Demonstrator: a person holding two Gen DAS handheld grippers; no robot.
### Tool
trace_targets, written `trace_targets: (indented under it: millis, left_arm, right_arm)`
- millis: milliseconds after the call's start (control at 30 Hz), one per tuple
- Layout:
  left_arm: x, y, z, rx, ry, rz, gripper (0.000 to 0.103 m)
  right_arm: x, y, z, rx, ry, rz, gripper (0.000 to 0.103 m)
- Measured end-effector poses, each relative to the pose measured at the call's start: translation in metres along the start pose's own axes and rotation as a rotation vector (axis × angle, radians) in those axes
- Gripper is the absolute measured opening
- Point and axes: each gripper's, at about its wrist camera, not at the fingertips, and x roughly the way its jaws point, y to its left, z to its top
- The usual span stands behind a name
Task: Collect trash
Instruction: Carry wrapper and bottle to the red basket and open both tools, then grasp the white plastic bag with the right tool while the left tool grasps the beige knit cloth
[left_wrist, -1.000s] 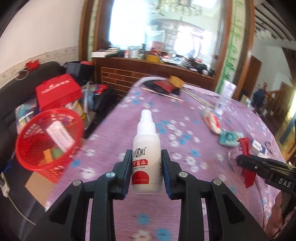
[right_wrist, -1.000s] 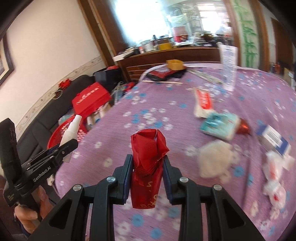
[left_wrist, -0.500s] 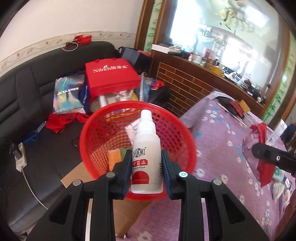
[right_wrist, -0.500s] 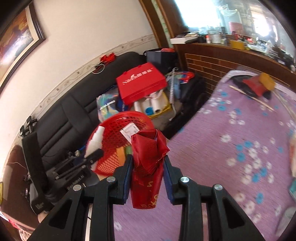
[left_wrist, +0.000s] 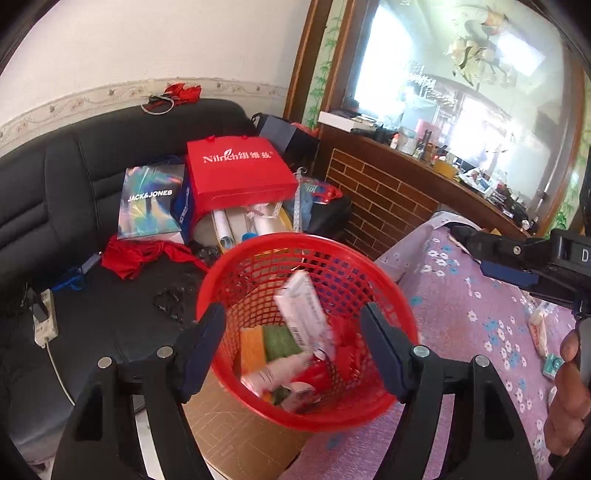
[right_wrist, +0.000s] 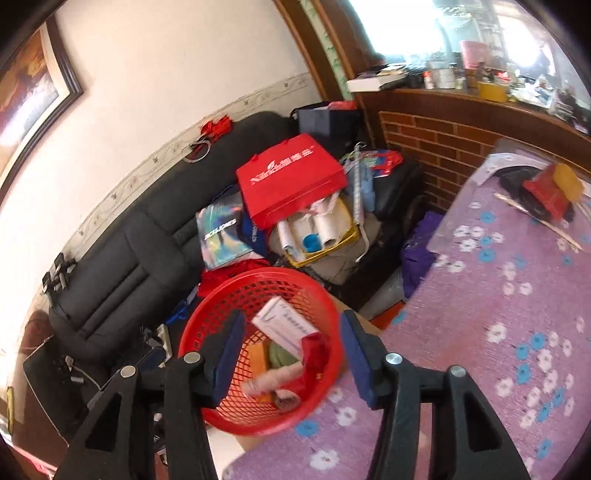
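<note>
The left gripper (left_wrist: 295, 347) is hanging over the red basket (left_wrist: 236, 280), its jaws standing wide apart with nothing between the pads; they have just been opening; the white bottle (left_wrist: 275, 371) is lying blurred inside the basket, toward six o'clock of its floor, beside a white carton (left_wrist: 304, 314) leaning at the middle and orange and green pieces at about eight o'clock. The right gripper (right_wrist: 291, 358) is likewise poised above the basket (right_wrist: 207, 317), its jaws parted and gripping nothing, having just been opening too; the red wrapper (right_wrist: 314, 354) is sitting inside the basket at roughly three o'clock, next to the carton (right_wrist: 286, 325) and the bottle (right_wrist: 273, 378). In the left view the right gripper (left_wrist: 491, 254) is showing at three o'clock, over the purple flowered tablecloth (left_wrist: 469, 332), with part of a hand (left_wrist: 567, 398) at four o'clock. The basket is standing just beside the table edge, near a black sofa (left_wrist: 55, 192) piled with a red bag (left_wrist: 236, 173).
</note>
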Motion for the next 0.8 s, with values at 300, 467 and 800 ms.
trace_targets:
  millis: [300,467,800]
  left_arm:
    - [-0.02,-0.083,-0.031,0.132,0.033,-0.154,0.074]
    - [-0.025,-0.133,-0.055,0.218,0.082,-0.203,0.074]
    - [-0.04,-0.228,-0.107,0.427,0.16,-0.303,0.074]
  right_arm:
    - [-0.076,-0.061,-0.067,0.085,-0.037,-0.095,0.058]
    - [-0.123,-0.098,-0.114,0.122,-0.054,-0.166,0.058]
    - [-0.208,-0.158,-0.191,0.253,-0.089,-0.357,0.058]
